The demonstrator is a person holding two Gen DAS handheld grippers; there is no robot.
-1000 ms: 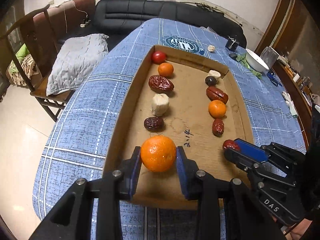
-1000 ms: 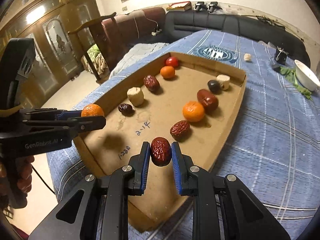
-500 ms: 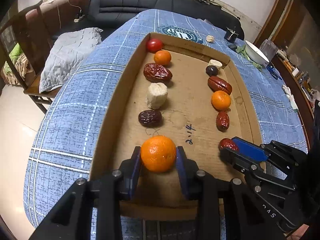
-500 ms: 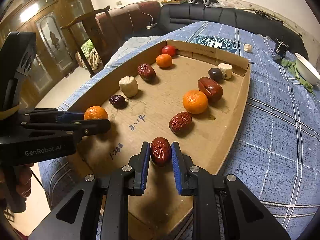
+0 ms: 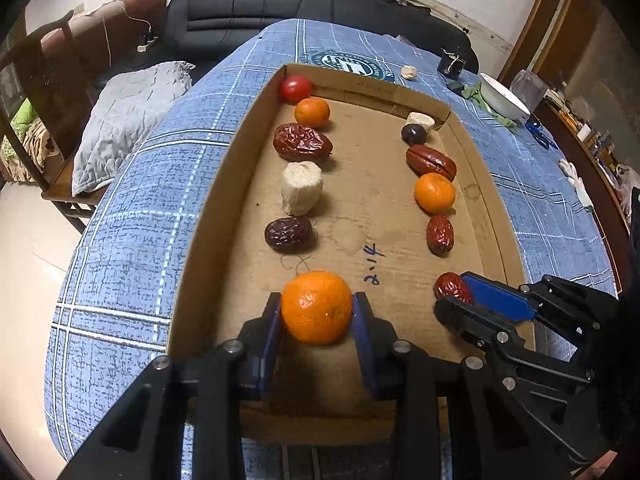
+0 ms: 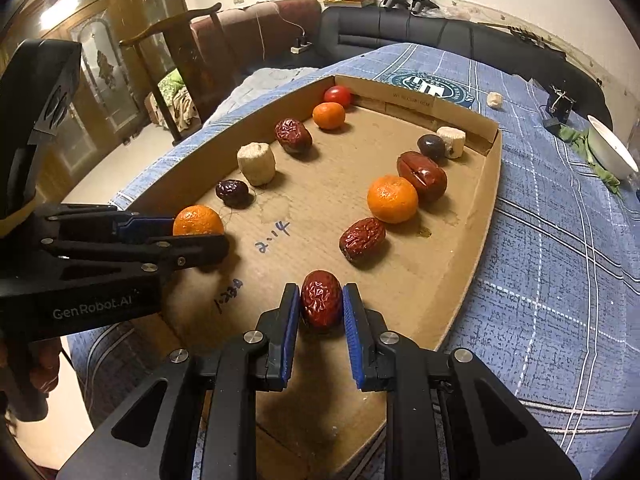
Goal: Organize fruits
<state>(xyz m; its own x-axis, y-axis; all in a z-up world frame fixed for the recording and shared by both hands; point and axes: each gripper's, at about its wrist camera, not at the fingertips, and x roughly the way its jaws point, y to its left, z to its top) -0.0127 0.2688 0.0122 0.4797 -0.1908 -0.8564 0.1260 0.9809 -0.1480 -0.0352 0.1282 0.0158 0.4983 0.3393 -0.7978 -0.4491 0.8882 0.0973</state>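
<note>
**Both grippers loaded at the near end of the tray**

Left gripper (image 5: 316, 316) is clamped on an orange (image 5: 316, 307), its blue pads pressing the fruit's two sides at about the widest part. In the left wrist view this sits at lower centre of the frame, over the near end of the cardboard tray (image 5: 224, 184). Right gripper (image 6: 321, 306) is clamped on a red date (image 6: 321, 299), low and centre in the right wrist view, also over the tray's near end. Whether either fruit touches the cardboard I cannot tell.

The orange looks round, light and a little springy, with a thin skin that would likely bruise or split under a hard squeeze. A hold across the middle, as now, seems right, since a grip nearer the top or bottom could let it roll out.

The date is small, wrinkled and probably leathery and light. Its skin should give the pads good friction. It is held across its narrow width with the long axis upright, which seems secure; squeezing harder would only dent it.

Other fruit lies in two rows: one up the left side of the tray, one up the right, well apart from each other.
</note>
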